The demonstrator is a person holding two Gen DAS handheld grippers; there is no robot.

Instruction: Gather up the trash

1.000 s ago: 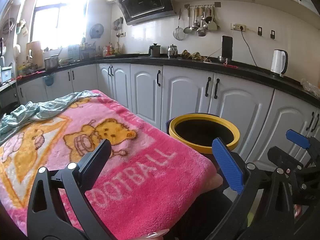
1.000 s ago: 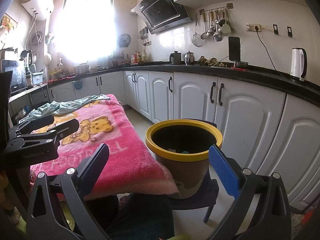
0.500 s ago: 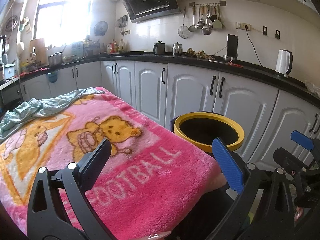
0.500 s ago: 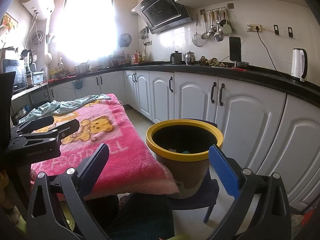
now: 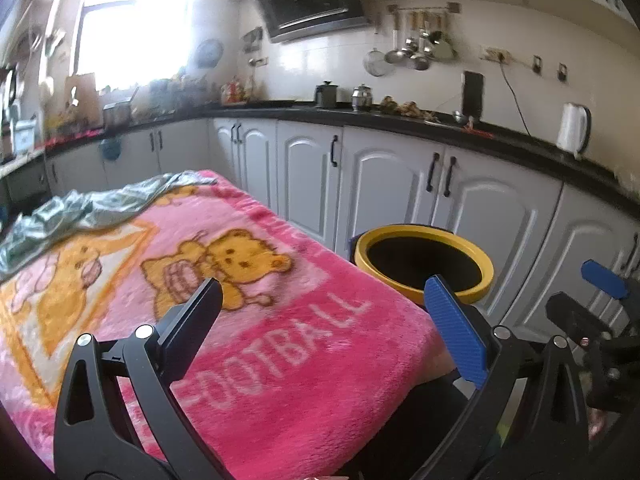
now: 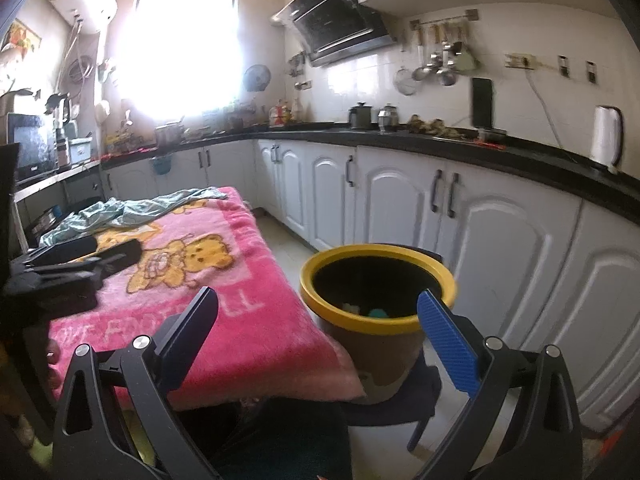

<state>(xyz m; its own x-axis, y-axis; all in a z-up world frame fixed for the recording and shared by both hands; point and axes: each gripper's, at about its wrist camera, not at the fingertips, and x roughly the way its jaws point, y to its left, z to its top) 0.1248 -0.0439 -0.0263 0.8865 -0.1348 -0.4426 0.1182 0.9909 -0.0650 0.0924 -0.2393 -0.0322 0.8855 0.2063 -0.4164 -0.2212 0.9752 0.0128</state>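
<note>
Looking along the left gripper (image 5: 324, 320) from the left wrist cam: jaws spread wide, nothing between them, held over a pink blanket (image 5: 256, 344) w/ a bear print and "FOOTBALL" lettering. A green cloth (image 5: 80, 210) lies crumpled at the blanket's far end. Just past the blanket's near corner sits the yellow-rimmed bin (image 5: 424, 258) – inside too dark to read here. At the far right edge, the right gripper (image 5: 592, 300) shows partly.

Right wrist cam: right gripper (image 6: 320, 328) also wide apart and empty, held near the bin (image 6: 378, 284), which stands on a dark blue stool (image 6: 404, 400) beside the blanket (image 6: 224, 280). Trash (image 6: 368, 311) – pale and teal bits – lies at the bin's bottom. Left gripper (image 6: 76, 260) hovers over the blanket, at left, apart from the bin.
</note>
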